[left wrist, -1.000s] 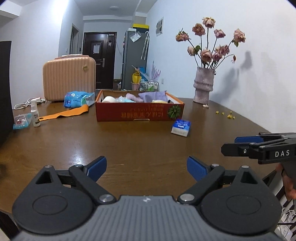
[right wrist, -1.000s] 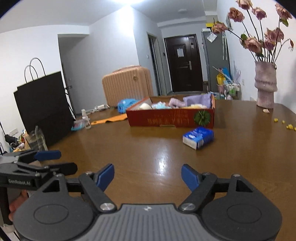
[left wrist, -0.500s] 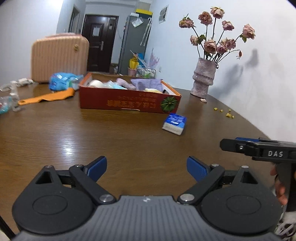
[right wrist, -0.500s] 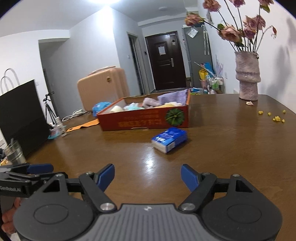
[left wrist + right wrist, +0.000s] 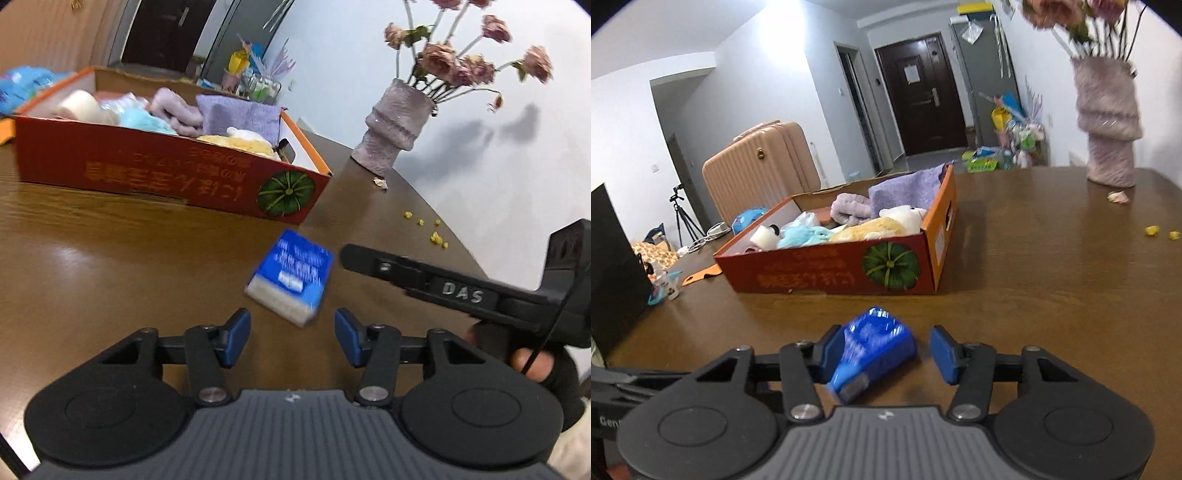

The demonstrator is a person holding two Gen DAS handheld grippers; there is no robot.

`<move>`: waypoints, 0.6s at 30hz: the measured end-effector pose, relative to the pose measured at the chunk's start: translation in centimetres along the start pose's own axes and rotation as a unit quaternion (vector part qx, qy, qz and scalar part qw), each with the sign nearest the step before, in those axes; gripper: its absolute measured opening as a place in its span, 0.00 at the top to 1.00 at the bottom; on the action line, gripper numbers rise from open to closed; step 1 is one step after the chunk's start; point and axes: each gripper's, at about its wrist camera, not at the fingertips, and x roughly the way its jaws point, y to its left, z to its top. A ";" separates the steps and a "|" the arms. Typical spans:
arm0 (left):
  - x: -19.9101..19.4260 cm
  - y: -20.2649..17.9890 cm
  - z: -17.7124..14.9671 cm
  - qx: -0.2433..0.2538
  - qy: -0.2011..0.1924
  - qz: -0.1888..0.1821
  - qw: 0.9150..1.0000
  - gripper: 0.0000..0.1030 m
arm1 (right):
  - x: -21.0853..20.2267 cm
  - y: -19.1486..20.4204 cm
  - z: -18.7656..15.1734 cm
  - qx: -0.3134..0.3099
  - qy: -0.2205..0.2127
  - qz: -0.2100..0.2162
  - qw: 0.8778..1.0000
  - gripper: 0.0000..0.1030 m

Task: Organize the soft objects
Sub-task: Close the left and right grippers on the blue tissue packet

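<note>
Now both grippers are in close on the small blue plastic-wrapped tissue pack (image 5: 873,352); a second ago it sat well ahead of them, out on the table. In the right wrist view the right gripper (image 5: 882,350) has the pack between its spread blue pads, left pad touching or nearly touching it, a visible gap on the right side. So the jaws are parted and nothing is clamped yet. In the left wrist view the left gripper (image 5: 291,338) is also spread wide, the pack (image 5: 291,278) just beyond its tips and not between them. The right gripper's black finger comes in from the right there, its tip beside the pack.

Judgement: the approach is done and the right hand is the one set to close. The pack is soft and slick, so a squeeze could shift it; it sits skewed toward the left pad, so centring first would help.

Its likely home is the red cardboard box with the green pumpkin print (image 5: 886,266), just behind the pack. The box already holds a purple cloth, a lilac plush, a pale blue plush, a yellow plush, a white plush and a white roll. This looks like the last loose item on this side.

Surface: glossy dark-brown wooden table (image 5: 1052,295), with some glare. Yellow crumbs (image 5: 436,236) and a fallen petal lie near the textured pink vase of dried roses (image 5: 393,125). Room: white walls, dark door, beige ribbed suitcase (image 5: 757,162), tripod on the left. Motion blur in both views.
</note>
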 end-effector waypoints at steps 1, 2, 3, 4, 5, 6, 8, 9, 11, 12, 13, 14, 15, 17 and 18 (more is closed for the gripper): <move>0.8 0.2 0.6 -0.005 0.004 -0.003 1.000 0.52 | 1.0 -0.2 0.5 -0.001 0.004 0.006 1.000 0.52; 1.5 0.3 1.0 -0.010 0.009 -0.006 1.000 0.54 | 2.1 -0.5 0.9 0.000 0.008 0.013 1.000 0.55; 2.2 0.5 1.4 -0.013 0.016 -0.010 1.000 0.59 | 3.2 -0.8 1.2 0.006 0.012 0.018 1.000 0.57; 2.9 0.8 1.7 -0.017 0.023 -0.008 1.000 0.65 | 4.3 -1.2 1.3 0.013 0.016 0.021 1.000 0.62; 3.3 1.1 1.9 -0.019 0.028 -0.006 0.999 0.68 | 5.2 -1.5 1.3 0.018 0.026 0.022 0.999 0.73; 3.5 1.5 2.0 -0.020 0.026 -0.008 0.999 0.68 | 5.9 -1.7 1.0 0.023 0.038 0.028 0.999 0.75; 3.2 2.7 2.3 -0.035 0.012 0.004 0.999 0.70 | 5.6 -2.1 0.7 0.035 0.046 0.056 0.997 0.76; 2.9 3.3 2.4 -0.042 0.002 0.014 0.999 0.71 | 5.3 -2.1 0.5 0.040 0.046 0.068 0.996 0.77; 2.1 4.2 2.7 -0.055 -0.012 -0.005 0.998 0.70 | 5.2 -2.1 0.0 0.053 0.043 0.085 0.994 0.78; 1.9 4.6 2.8 -0.061 -0.013 -0.015 0.998 0.69 | 5.3 -2.0 -0.1 0.055 0.044 0.085 0.994 0.78; 1.9 4.7 3.0 -0.063 -0.013 -0.019 0.998 0.68 | 5.4 -1.8 -0.2 0.055 0.042 0.084 0.994 0.77; 1.9 4.5 3.1 -0.059 -0.011 -0.023 0.998 0.68 | 5.4 -1.7 -0.3 0.055 0.042 0.081 0.994 0.76; 2.2 4.3 3.1 -0.056 -0.006 -0.023 0.998 0.67 | 5.3 -1.5 -0.2 0.053 0.041 0.084 0.994 0.76; 2.9 4.0 3.1 -0.049 0.006 -0.027 0.998 0.66 | 5.5 -1.3 -0.3 0.055 0.040 0.085 0.994 0.76; 3.5 4.0 3.0 -0.049 0.013 -0.025 0.998 0.66 | 5.5 -1.3 -0.4 0.054 0.038 0.075 0.995 0.75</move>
